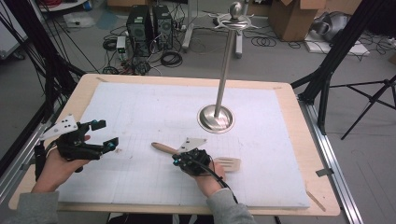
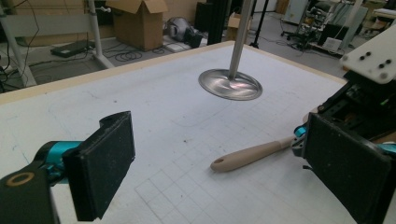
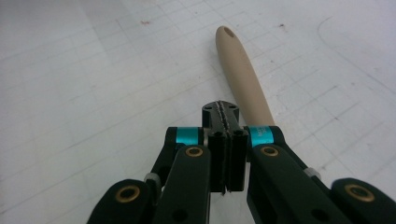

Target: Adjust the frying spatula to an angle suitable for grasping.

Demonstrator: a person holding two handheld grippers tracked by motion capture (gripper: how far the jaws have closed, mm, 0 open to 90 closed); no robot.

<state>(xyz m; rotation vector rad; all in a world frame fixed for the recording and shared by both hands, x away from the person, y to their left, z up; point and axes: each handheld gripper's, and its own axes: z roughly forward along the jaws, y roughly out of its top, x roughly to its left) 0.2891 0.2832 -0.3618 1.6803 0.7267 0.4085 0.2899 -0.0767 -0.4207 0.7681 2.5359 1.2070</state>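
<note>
The right gripper (image 1: 180, 161) sat low over the middle of the wooden spatula (image 1: 164, 148), its jaws pressed together with nothing between them and the handle lying on the white mat (image 1: 140, 107) just beside them. Off to the left, the left gripper (image 1: 105, 135) hovered wide open and empty, well apart from the spatula. Behind both stood the metal stand (image 1: 215, 117), upright on its round base.
</note>
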